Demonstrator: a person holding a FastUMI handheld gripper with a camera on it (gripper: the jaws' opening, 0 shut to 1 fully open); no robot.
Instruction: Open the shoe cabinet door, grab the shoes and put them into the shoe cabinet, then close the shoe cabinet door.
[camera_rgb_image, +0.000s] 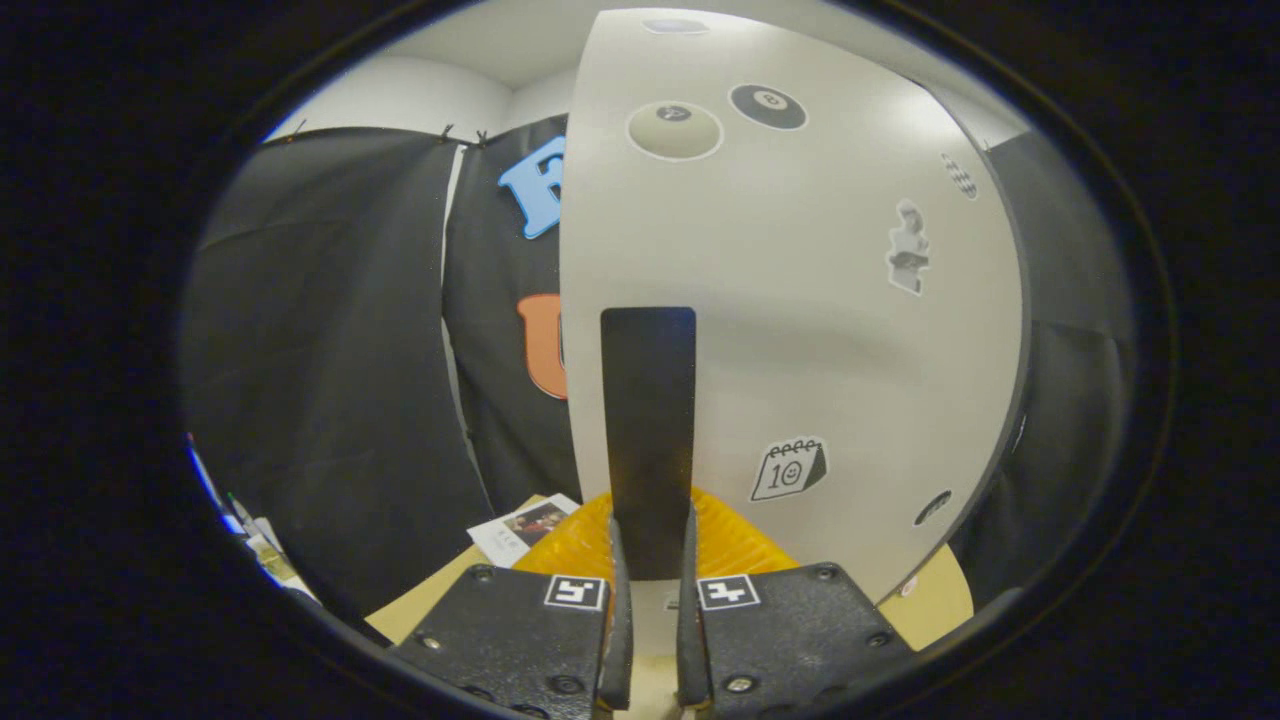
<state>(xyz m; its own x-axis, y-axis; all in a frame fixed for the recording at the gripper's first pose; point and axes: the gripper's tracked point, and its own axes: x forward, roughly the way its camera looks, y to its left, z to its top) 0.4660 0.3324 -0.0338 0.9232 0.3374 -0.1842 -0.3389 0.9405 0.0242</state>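
The claw (650, 590) is closed on the dark upright handle (648, 430) of the shoe cabinet door (800, 300), both fingers pressing its lower end, a grip suited to swinging the door. The claw points level, square to the door just ahead; something ribbed and orange (735, 540) lies low beyond the fingers on the table (940, 600).

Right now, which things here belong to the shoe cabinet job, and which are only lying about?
For the job:
- cabinet door, white with stickers
- black handle on the door
- gripper, its fingers closed on the handle's lower end

Lying about:
- orange ribbed thing below the door, unclear what it is
- printed leaflet beside it
- wooden tabletop
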